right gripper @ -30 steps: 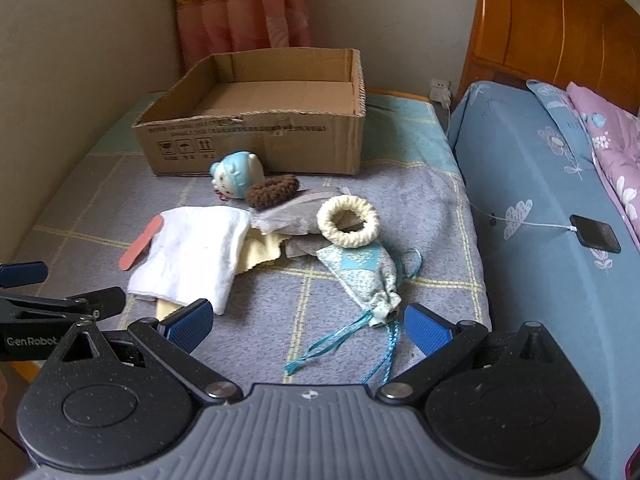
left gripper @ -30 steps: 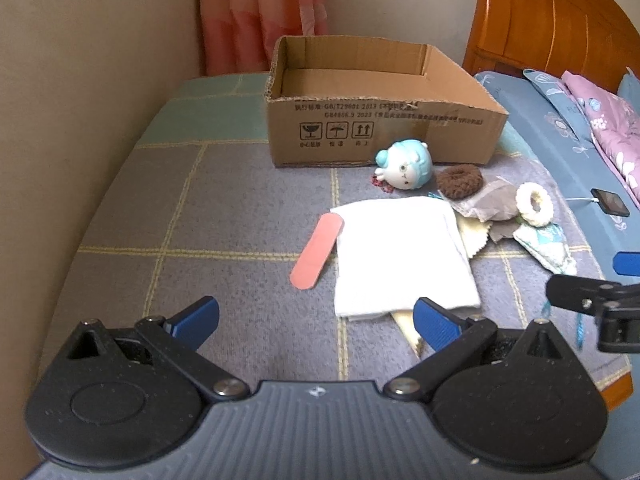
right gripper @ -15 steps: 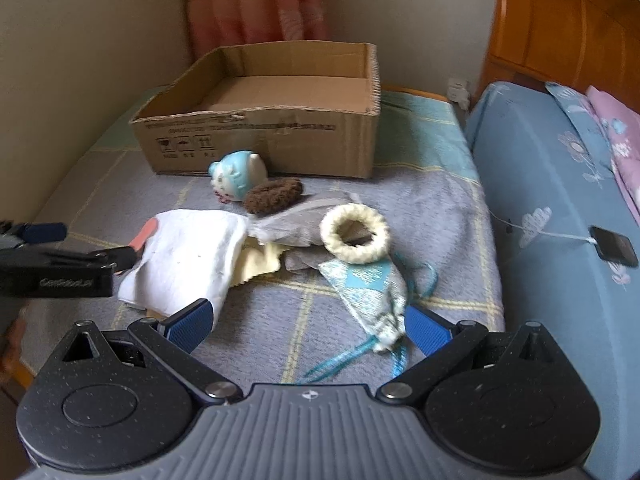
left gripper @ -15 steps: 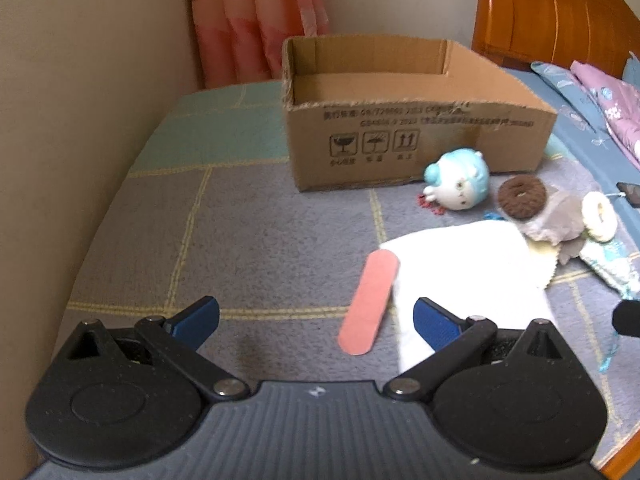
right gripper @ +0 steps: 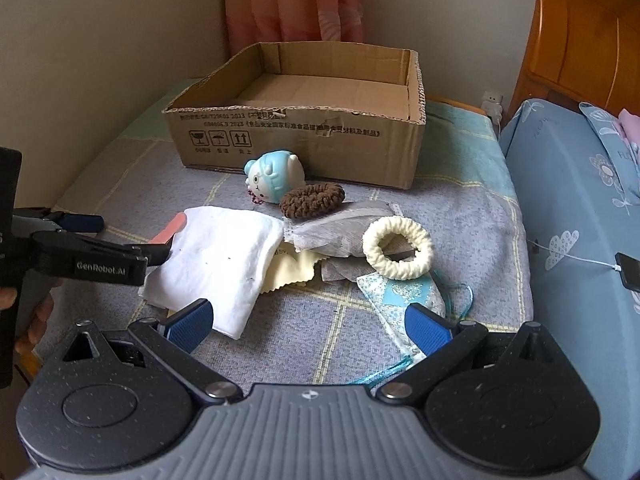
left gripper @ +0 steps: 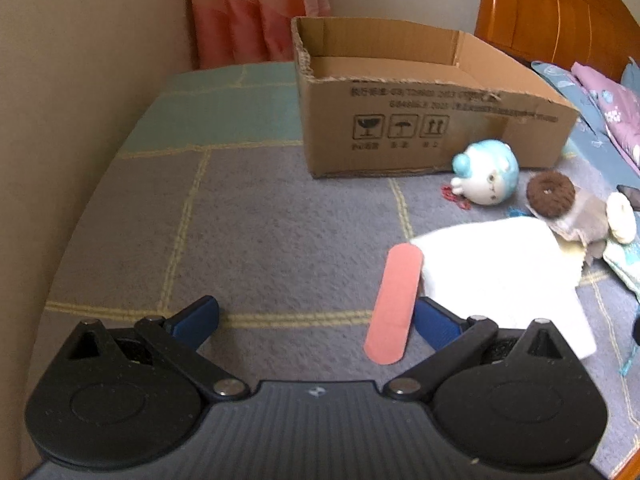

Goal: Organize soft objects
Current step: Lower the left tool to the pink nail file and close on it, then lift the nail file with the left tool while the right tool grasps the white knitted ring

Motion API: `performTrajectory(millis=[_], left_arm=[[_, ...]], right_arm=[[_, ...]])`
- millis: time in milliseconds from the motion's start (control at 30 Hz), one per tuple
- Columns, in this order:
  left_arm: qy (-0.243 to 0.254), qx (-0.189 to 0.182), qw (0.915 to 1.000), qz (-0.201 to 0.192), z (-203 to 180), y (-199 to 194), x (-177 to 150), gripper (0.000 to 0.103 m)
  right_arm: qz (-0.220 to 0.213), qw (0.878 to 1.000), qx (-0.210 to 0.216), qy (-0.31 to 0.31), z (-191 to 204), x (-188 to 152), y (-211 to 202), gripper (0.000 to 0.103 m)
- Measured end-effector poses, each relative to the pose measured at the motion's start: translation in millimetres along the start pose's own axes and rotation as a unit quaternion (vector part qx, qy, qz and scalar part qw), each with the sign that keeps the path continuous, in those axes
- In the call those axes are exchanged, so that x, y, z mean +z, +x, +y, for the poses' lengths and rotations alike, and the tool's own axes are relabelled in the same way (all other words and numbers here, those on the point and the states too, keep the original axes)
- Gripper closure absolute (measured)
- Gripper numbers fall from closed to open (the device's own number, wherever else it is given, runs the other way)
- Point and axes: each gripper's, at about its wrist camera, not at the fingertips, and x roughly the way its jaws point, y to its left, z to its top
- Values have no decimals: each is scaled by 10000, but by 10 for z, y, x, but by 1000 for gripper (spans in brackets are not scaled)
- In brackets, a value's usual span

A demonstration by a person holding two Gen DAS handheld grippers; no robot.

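left gripper [left gripper: 316,320]: jaws spread wide and holding nothing, low over the grey checked blanket [left gripper: 260,232], aimed toward the box; its right finger sits just beside the near end of the pink strip [left gripper: 394,304].
right gripper [right gripper: 306,322]: jaws wide apart and holding nothing, low over the blanket, above the near edges of the white cloth [right gripper: 216,264] and the blue patterned pouch [right gripper: 400,300].
person's hand [right gripper: 34,320]: fingers wrapped on the left gripper's handle at the right wrist view's left edge.
soft pile: white cloth over a yellow cloth [right gripper: 288,272]; grey fabric [right gripper: 340,232] under the cream ring [right gripper: 398,252].
farther: brown scrunchie [right gripper: 312,199] touching the blue-and-white plush [right gripper: 272,178].
farthest: open cardboard box [right gripper: 304,140], nothing seen inside; every soft thing lies outside it.
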Motion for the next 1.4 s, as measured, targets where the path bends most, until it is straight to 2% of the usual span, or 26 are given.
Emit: performTrajectory(millis=[300, 367, 433, 467, 533, 600, 700, 833, 1133, 1233, 1333, 1400], left_arm=[[155, -23, 9998, -101, 25, 33, -10, 1], [272, -11, 9996, -124, -17, -9, -27, 7], [463, -81, 9987, -189, -102, -55, -29, 25], [545, -107, 9982, -209, -140, -78, -29, 29], [671, -151, 9974, -221, -210, -81, -13, 47], [761, -231, 9966, -223, -265, -85, -19, 59], [909, -229, 9953, -226, -346, -131, -3, 67], [884, -413, 9951, -184, -358, -121, -4, 86], [645, -175, 9975, -224, -276, -157, -40, 86], [457, -114, 9986, -223, -217, -162, -48, 86], [343, -110, 9991, -232, -201, -169, -59, 86], [317, -87, 9992, -229, -205, -167, -56, 86]], right_arm=[[-15, 9999, 15, 168, -77, -93, -42, 0], [-28, 9998, 13, 175, -88, -105, -53, 0], [-48, 9998, 13, 197, -104, -107, -64, 0], [-55, 9998, 19, 208, -110, -108, -71, 0], [-80, 9997, 13, 219, -118, -102, -76, 0], [-100, 9997, 15, 221, -123, -97, -83, 0], [-135, 9997, 7, 198, -113, -89, -97, 0], [-209, 9997, -2, 149, -110, -94, -139, 0], [-315, 9991, -171, 209, -279, -190, -104, 0], [-515, 9982, -291, 133, -330, -203, -83, 0], [-728, 9963, -440, -90, -334, -180, -39, 3], [-846, 9954, -400, -208, -340, -154, 4, 10]])
